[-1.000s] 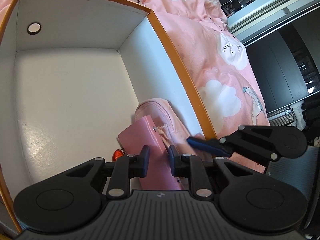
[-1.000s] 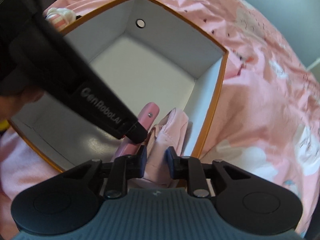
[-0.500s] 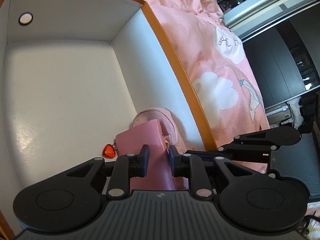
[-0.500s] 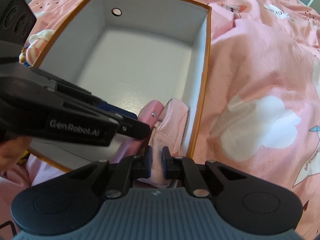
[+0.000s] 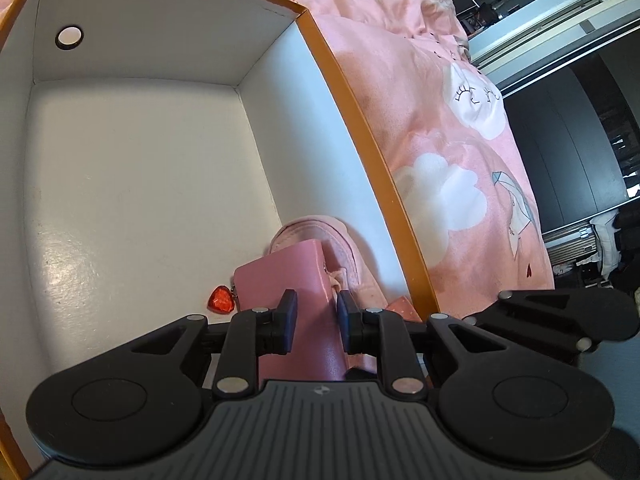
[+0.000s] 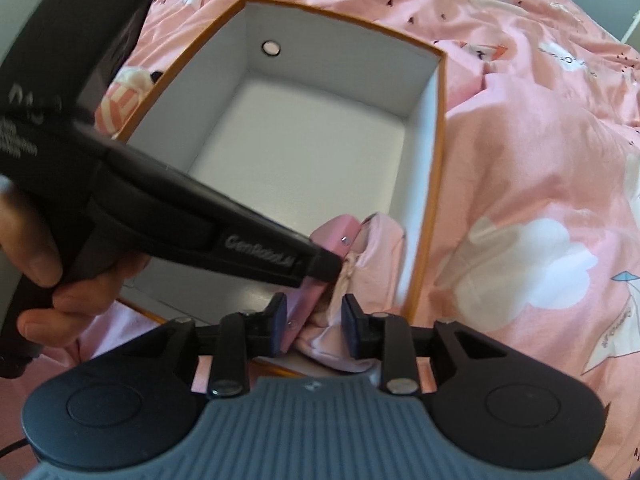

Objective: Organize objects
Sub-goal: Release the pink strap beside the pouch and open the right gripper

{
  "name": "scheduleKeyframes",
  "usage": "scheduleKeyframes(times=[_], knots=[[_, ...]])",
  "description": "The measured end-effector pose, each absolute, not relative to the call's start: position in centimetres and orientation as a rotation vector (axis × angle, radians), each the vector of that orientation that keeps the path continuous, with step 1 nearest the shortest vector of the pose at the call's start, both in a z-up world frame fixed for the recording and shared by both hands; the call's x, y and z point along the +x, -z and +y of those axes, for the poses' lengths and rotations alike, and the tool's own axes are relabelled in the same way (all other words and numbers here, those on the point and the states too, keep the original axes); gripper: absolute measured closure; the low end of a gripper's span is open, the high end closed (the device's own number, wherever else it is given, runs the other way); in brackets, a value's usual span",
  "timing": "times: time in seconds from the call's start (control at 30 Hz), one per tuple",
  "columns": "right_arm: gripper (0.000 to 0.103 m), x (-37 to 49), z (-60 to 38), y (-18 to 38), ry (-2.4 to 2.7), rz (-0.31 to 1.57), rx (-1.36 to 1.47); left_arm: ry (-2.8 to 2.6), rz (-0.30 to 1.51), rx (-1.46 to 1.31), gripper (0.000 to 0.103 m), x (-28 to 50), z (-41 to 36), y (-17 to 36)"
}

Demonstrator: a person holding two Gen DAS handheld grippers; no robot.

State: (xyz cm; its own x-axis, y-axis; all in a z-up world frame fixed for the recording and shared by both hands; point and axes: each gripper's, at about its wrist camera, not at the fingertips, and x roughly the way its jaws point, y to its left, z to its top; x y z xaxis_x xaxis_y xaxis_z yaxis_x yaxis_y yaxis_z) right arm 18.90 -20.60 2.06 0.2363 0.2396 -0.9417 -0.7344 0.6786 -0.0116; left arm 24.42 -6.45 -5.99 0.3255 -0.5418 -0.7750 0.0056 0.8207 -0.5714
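The right gripper [image 6: 314, 326], which half a second ago was pinched shut on the pale pink garment [image 6: 376, 256], now stands with its jaws parted, the cloth lying loose between them and no longer held. The garment is bunched in the near right corner of the orange-rimmed box [image 5: 352, 92], pressed against the white inner wall. The pink wallet [image 5: 286, 276] stands on edge just beside it, touching the cloth, with its red heart charm [image 5: 220, 299] lying on the box floor to its left. The left gripper [image 5: 313, 322] has its jaws moderately open astride the wallet's near end; from its own camera there is daylight on both sides, so I judge it is steadying rather than gripping, though contact low down cannot be ruled out. In the right wrist view the left tool's tip sits against the wallet's upper edge. The box rests on the bed, on a pink cloud-print quilt [image 6: 540, 184], and the remainder of its floor is bare. My reading is that the garment has just been deposited, and both items are now in the box; withdrawal of the two tools appears to be the outstanding step. The wallet may topple when support is removed.
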Motion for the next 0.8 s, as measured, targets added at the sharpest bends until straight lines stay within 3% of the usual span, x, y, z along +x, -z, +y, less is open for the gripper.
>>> scheduleKeyframes(times=[0.17,0.23,0.27,0.8], knots=[[0.074,19.0,-20.3,-1.4,-0.685,1.143,-0.541,0.388,1.198,-0.516,0.080,24.4,-6.4,5.9],[0.087,19.3,-20.5,-1.2,-0.659,1.150,-0.540,0.394,1.188,-0.512,0.080,24.1,-6.3,5.6],[0.098,19.4,-20.6,-1.0,-0.638,1.151,-0.548,0.396,1.179,-0.504,0.080,24.0,-6.1,5.3],[0.094,18.0,-21.0,-3.7,-0.646,1.045,-0.524,0.383,1.060,-0.341,0.078,20.8,-5.1,0.6]])
